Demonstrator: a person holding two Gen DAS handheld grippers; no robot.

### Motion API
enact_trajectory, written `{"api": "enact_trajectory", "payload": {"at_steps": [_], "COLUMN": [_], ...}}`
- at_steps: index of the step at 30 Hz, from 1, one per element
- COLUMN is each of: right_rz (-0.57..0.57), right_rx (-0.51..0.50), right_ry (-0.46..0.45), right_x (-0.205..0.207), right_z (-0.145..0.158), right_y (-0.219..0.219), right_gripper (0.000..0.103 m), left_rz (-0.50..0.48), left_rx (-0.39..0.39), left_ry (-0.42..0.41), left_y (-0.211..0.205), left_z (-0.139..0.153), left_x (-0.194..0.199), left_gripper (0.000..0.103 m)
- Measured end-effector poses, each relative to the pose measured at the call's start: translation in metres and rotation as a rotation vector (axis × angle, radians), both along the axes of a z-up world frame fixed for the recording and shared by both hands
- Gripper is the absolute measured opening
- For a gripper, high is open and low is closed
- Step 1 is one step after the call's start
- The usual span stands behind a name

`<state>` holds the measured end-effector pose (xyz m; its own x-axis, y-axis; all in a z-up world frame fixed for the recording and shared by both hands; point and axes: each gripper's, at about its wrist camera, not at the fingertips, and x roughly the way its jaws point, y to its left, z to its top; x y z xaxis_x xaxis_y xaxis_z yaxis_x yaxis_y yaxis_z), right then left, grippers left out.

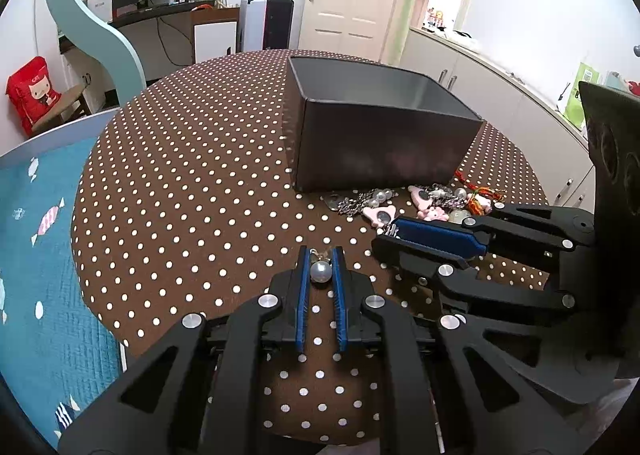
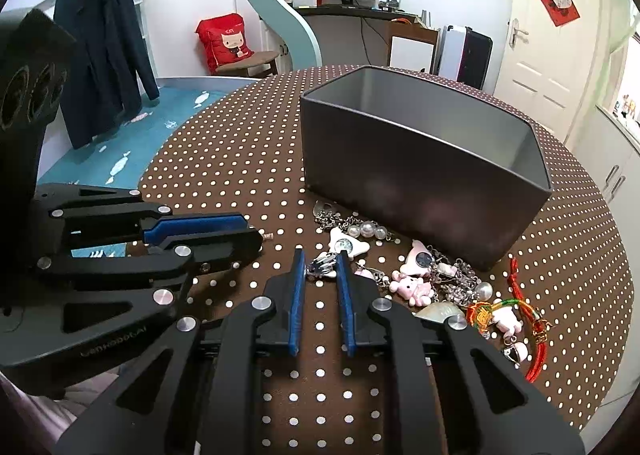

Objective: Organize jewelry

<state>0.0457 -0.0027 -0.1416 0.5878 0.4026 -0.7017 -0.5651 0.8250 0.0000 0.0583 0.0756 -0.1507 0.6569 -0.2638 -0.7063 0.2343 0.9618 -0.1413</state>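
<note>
Left gripper (image 1: pixel 321 261): the jaws are clenched on a pearl bead (image 1: pixel 321 271), seen at the lower centre of the left wrist view; a short bit of chain shows beyond the bead.
Right gripper (image 2: pixel 321 263): the jaws are clenched on a silver charm (image 2: pixel 322 267), low over the surface (image 2: pixel 224 159), at the centre of the right wrist view.
Risk, slipping: the pearl bead is round and smooth, so it is judged likely to roll out of the pads if the grip is eased or the gripper is tilted.
Risk, snagging: the silver charm may be linked to chains in the jewelry pile (image 2: pixel 432 279); a lift could drag neighbours along or scatter them.
Risk, collision: the two grippers are near each other, and a knock could be caused on the way to the grey box (image 2: pixel 420 159).
Jewelry pile: pink bear charms, pearls, silver chains and a red cord bracelet (image 2: pixel 536 331) lie tangled just beside the box's front wall, at the right centre of the frame.
Grey box: open-topped; no contents are seen, though its floor is hidden.
</note>
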Motion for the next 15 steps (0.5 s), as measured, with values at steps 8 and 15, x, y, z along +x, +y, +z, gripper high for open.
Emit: {"api": "enact_trajectory", "payload": {"at_steps": [8, 15], "right_rz": [0.03, 0.043], "right_rx": [0.089, 0.143], "right_ry": [-0.015, -0.05], "right_x": [-0.007, -0.009], "right_z": [0.017, 0.038], "right_y": [-0.014, -0.024], "right_gripper": [0.014, 0.014], "left_rz": [-0.004, -0.025], "left_rx": [0.008, 0.005], "left_ry": [-0.025, -0.073], "left_y": [-0.003, -0.009], "left_z": [0.013, 0.034], "left_x": [0.001, 0.0], "left_gripper": [0.011, 0.011]}}
